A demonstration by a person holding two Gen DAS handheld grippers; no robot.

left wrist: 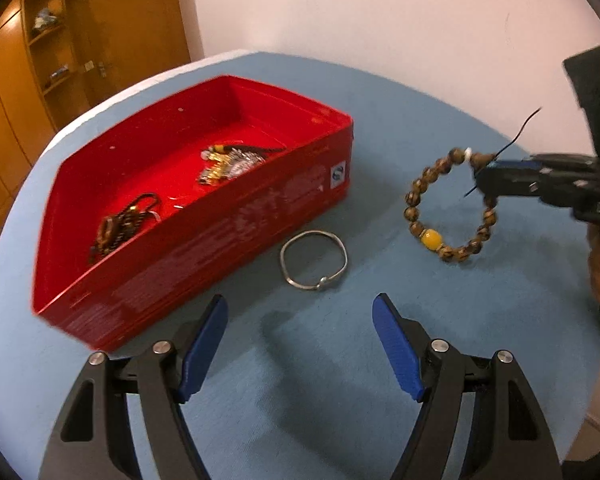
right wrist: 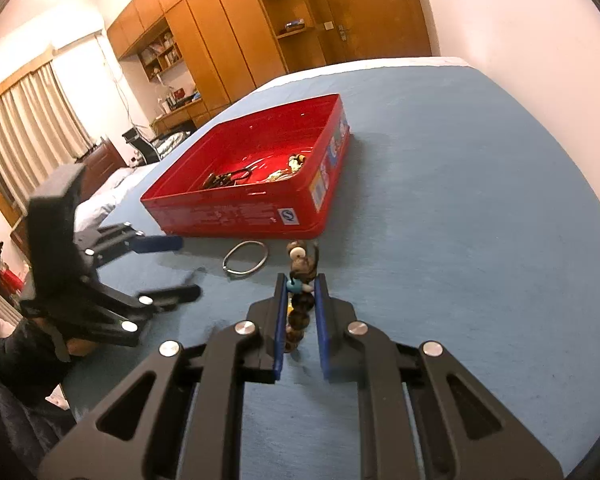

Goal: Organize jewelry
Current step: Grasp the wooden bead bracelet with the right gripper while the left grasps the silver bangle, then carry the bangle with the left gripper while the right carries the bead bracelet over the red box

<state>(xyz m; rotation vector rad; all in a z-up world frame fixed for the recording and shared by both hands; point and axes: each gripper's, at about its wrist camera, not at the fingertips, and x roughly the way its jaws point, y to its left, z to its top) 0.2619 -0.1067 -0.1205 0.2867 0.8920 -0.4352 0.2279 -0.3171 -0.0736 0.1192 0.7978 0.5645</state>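
Note:
A red tin box (left wrist: 236,216) stands open on the blue table (left wrist: 340,380) with a brown chain (left wrist: 120,226) and a silver and gold piece (left wrist: 230,162) inside. A silver bangle (left wrist: 313,259) lies flat just in front of the box. My right gripper (left wrist: 484,178) is shut on a brown bead bracelet (left wrist: 448,208) with one yellow bead and holds it hanging above the table. In the right wrist view the beads (right wrist: 302,300) sit between its pads (right wrist: 280,320). My left gripper (left wrist: 300,308) is open and empty, just short of the bangle.
The red box (right wrist: 256,216) and bangle (right wrist: 245,263) also show in the right wrist view, with my left gripper (right wrist: 172,264) to their left. A pale wall stands behind the table. Wooden cupboards (right wrist: 228,32) and curtains are further off.

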